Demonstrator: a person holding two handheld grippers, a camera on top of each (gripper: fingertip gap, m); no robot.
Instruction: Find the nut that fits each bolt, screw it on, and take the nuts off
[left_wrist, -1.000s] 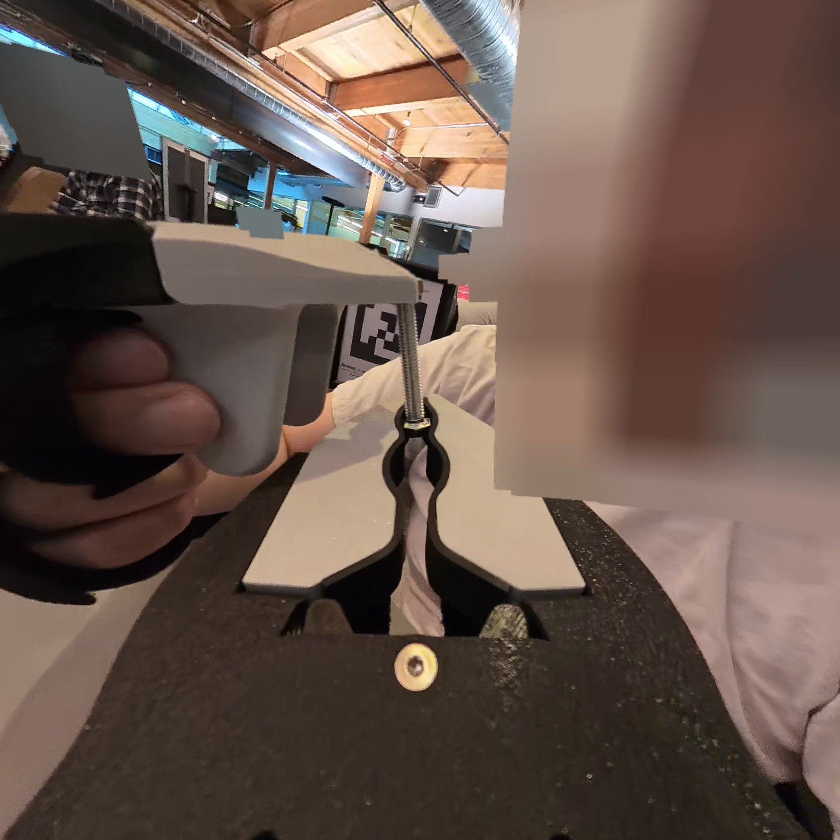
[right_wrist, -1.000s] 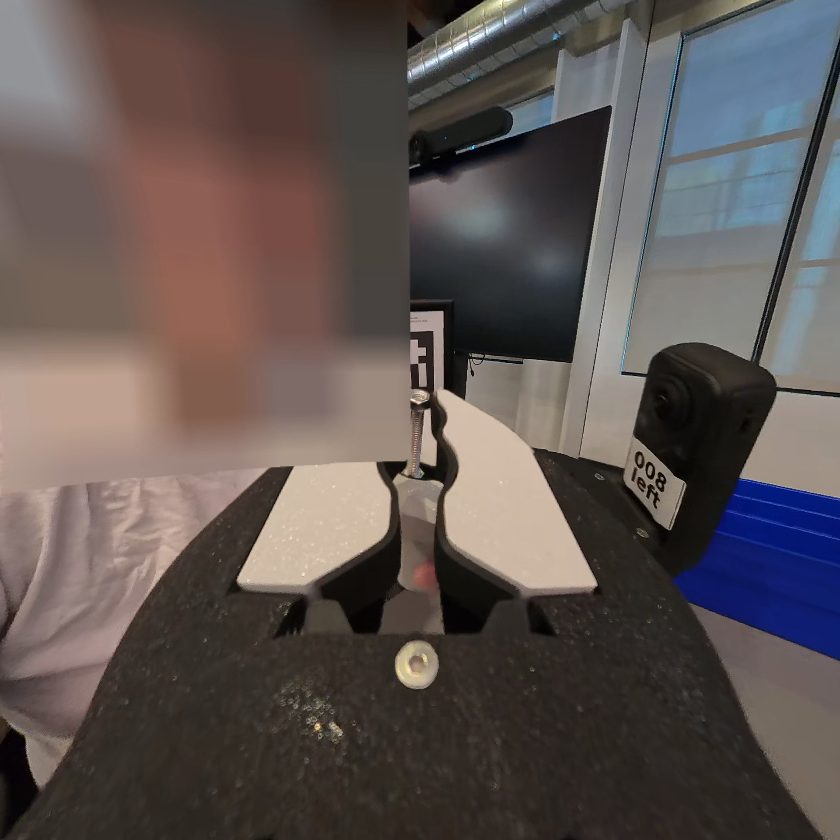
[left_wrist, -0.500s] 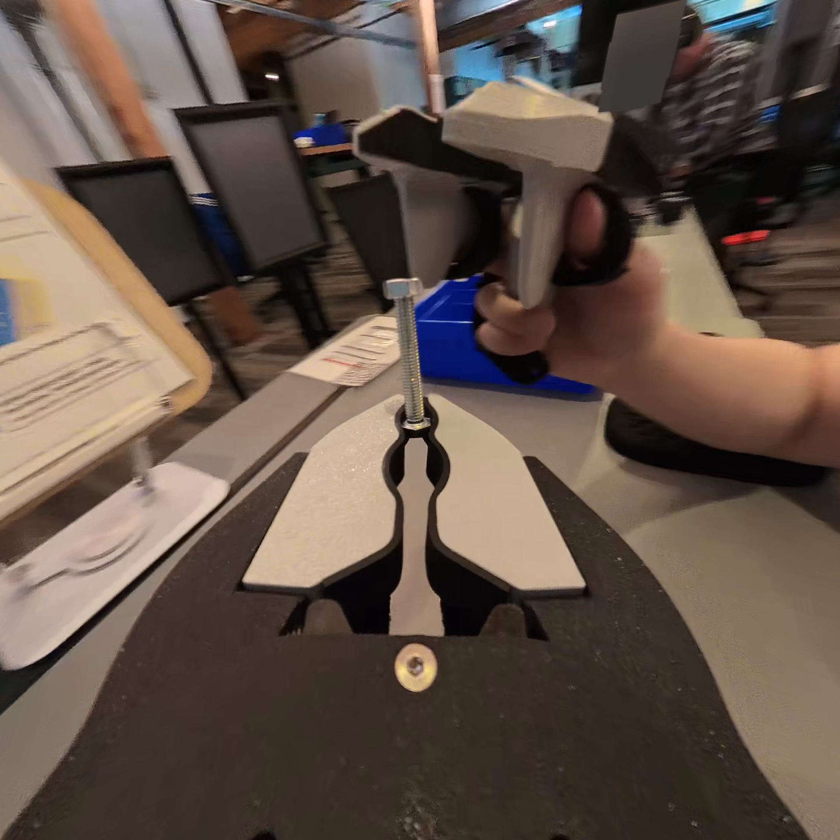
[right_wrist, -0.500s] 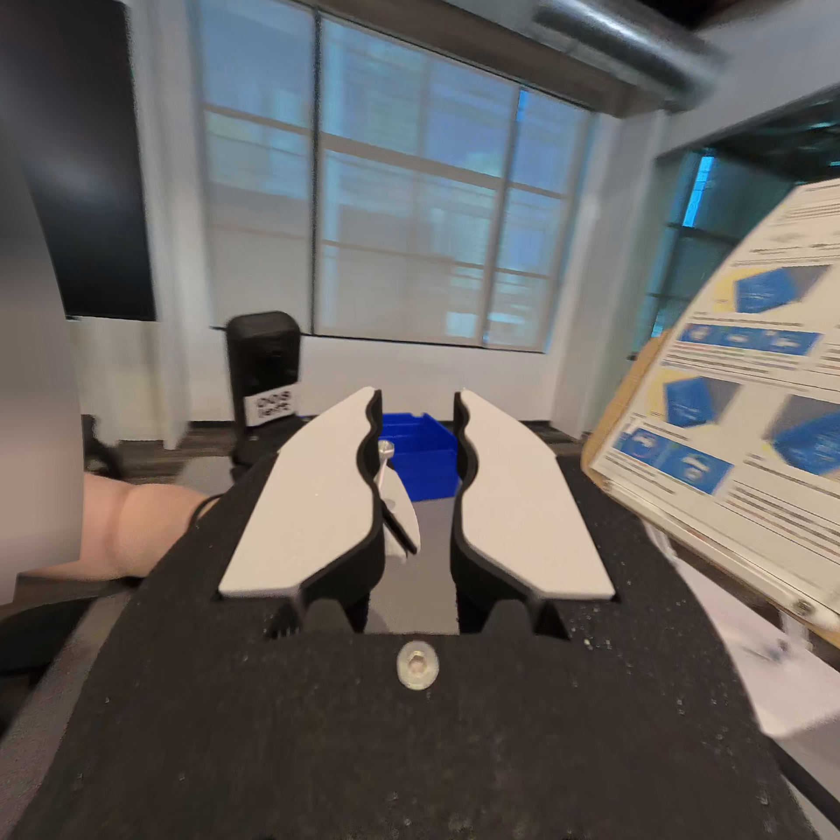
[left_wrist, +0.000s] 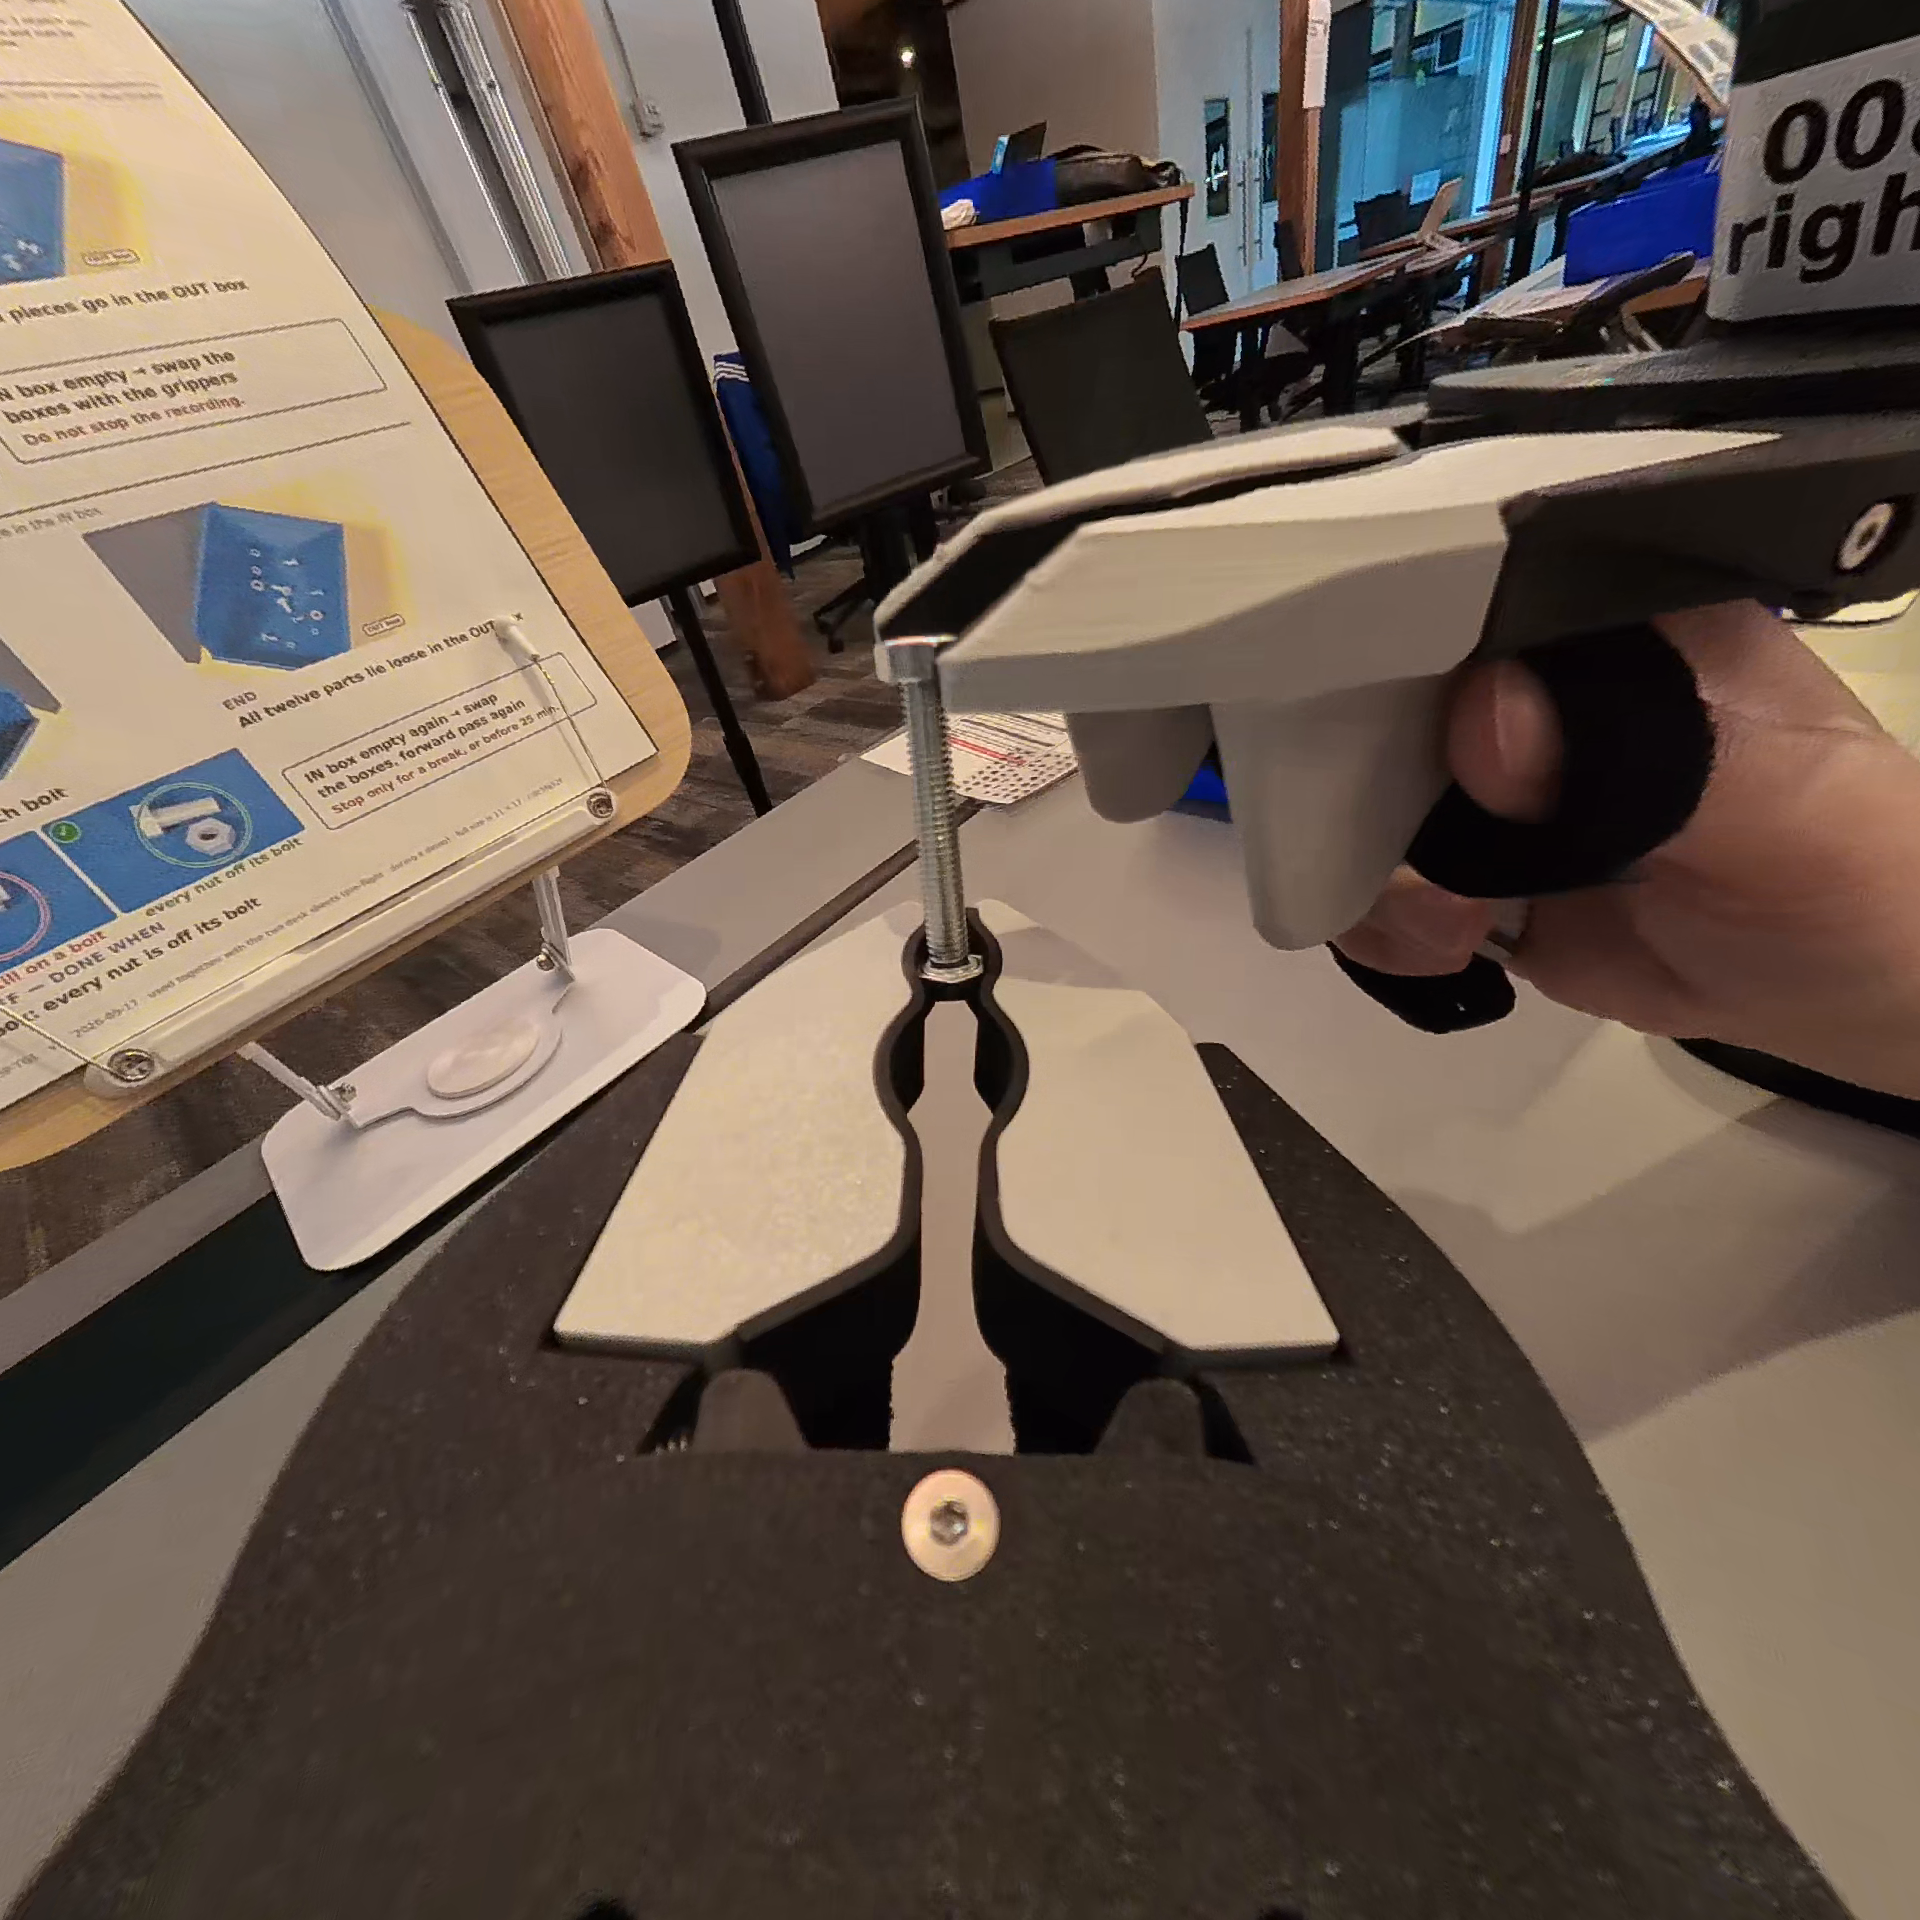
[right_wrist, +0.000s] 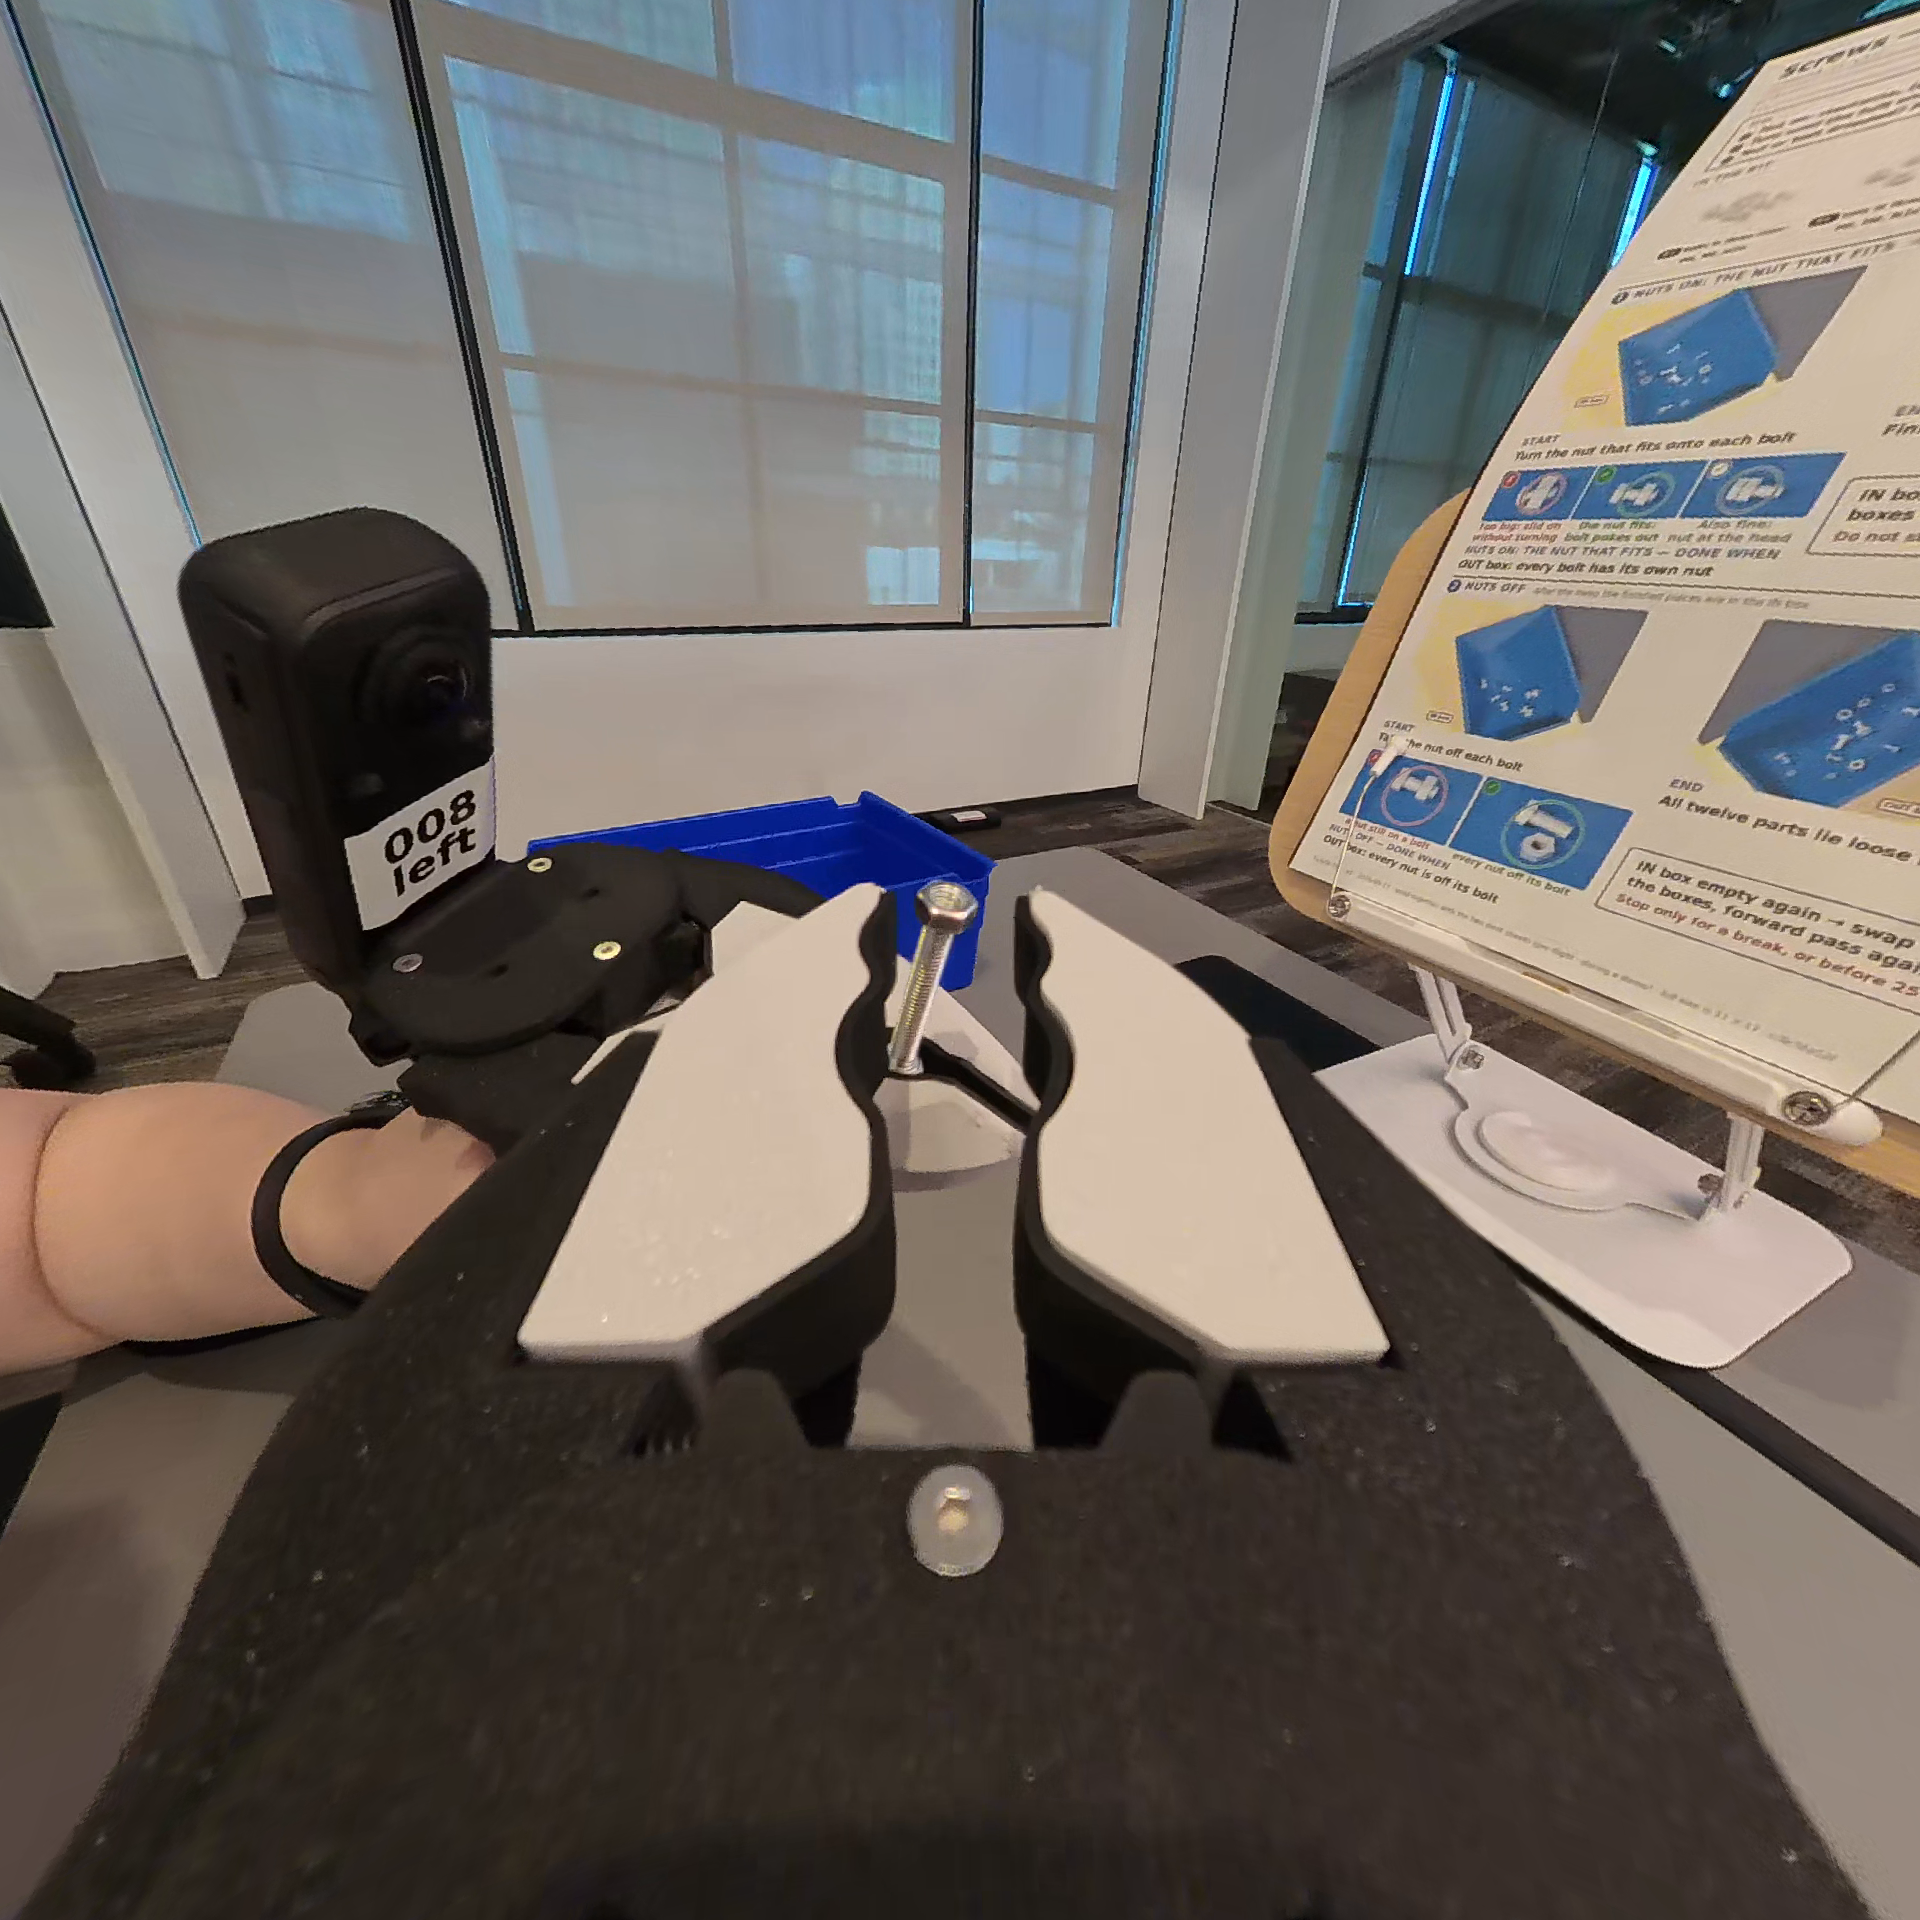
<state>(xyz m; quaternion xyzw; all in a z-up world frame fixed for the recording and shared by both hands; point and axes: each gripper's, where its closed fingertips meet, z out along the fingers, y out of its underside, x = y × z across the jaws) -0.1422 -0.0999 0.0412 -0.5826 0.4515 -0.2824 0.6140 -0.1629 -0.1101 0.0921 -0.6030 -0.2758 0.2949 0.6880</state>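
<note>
The left gripper (left_wrist: 948, 961) is clamped on a small hex nut (left_wrist: 948, 971) threaded low on a long silver bolt (left_wrist: 932, 800), which stands upright above the grey table (left_wrist: 1621, 1132). The right gripper (right_wrist: 948, 935) comes in level from the side, jaws parted around the bolt's hex head, with a hand (left_wrist: 1662, 831) wrapped round its handle.
</note>
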